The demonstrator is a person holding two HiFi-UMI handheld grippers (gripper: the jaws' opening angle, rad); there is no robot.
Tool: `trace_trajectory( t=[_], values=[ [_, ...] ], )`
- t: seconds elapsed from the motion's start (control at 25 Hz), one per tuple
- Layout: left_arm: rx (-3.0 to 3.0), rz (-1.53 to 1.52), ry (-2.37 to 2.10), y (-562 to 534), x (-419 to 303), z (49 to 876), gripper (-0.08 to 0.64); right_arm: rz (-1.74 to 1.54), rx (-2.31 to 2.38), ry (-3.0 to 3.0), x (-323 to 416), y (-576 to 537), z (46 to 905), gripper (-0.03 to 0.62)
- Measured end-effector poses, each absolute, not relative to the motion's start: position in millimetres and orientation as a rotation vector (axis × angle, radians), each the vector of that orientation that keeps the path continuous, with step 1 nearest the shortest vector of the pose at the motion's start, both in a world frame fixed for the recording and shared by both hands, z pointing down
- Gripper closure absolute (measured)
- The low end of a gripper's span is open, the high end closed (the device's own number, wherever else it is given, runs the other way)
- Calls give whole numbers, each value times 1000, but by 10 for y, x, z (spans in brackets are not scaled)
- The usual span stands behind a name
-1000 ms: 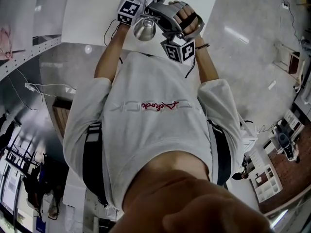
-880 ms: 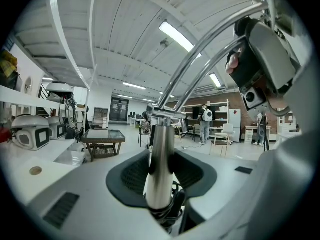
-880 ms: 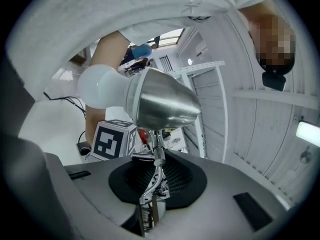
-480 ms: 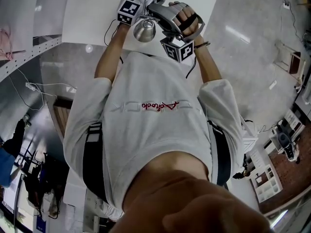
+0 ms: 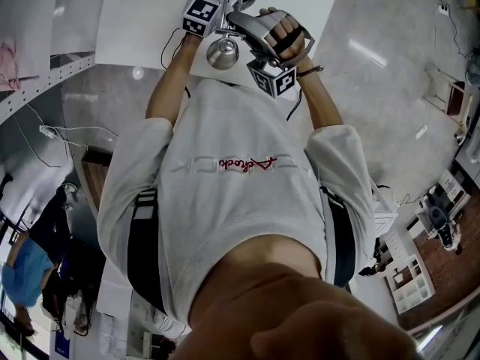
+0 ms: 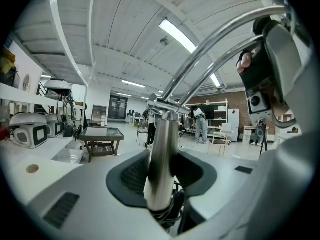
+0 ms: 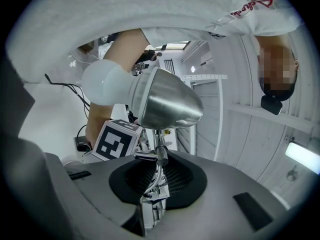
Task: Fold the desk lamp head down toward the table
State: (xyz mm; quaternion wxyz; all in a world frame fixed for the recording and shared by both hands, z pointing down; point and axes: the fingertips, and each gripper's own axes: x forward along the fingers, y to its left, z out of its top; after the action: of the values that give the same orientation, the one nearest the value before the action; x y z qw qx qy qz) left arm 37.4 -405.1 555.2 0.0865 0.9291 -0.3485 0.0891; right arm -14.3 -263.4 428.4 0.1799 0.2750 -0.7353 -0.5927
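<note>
The left gripper [image 6: 161, 184] clamps the lamp post [image 6: 163, 144]. The right gripper [image 7: 156, 180] has just been closing its jaws onto the thin arm [image 7: 161, 156] beneath the lamp head [image 7: 167, 104]. The next move is probably to swing the head downward.

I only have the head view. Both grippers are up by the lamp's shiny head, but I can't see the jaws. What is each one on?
Observer: The left gripper has its jaws shut on the lamp's upright chrome post.
Operator: And the right?
Observer: The right gripper has just been closing its jaws, and they pinch the thin neck under the metal shade.
Operator: Any bulb fitted?
Observer: Yes, a white bulb sticks out of the shade.
</note>
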Motion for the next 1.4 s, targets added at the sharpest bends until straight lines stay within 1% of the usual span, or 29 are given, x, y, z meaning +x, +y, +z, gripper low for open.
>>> trace_trajectory(
  t=[0.2,0.48,0.84,1.04,1.2,1.28,1.36,1.4],
  values=[
    [2755,262,-1015,-4113,361,5576,399,-1707,786,-2071,-173,-2698,4295,535],
    [2768,265,-982,-4093,368,5572,403,-1717,774,-2048,-198,-2582,4515,532],
    [2766,259,-963,-4103,377,5547,403,-1800,825,-1997,-201,-2563,4585,531],
    [2766,258,-965,-4101,369,5557,402,-1787,842,-2023,-203,-2563,4587,530],
    [2769,242,-981,-4110,366,5564,400,-1650,887,-2080,-139,-2655,4623,523],
    [2769,233,-1004,-4115,359,5551,394,-1511,934,-2116,-42,-2748,4689,476],
    [2769,243,-1037,-4103,324,5553,365,-1399,969,-2129,61,-2804,4781,463],
    [2773,250,-1050,-4084,301,5559,365,-1355,983,-2132,112,-2815,4829,463]
  ],
)
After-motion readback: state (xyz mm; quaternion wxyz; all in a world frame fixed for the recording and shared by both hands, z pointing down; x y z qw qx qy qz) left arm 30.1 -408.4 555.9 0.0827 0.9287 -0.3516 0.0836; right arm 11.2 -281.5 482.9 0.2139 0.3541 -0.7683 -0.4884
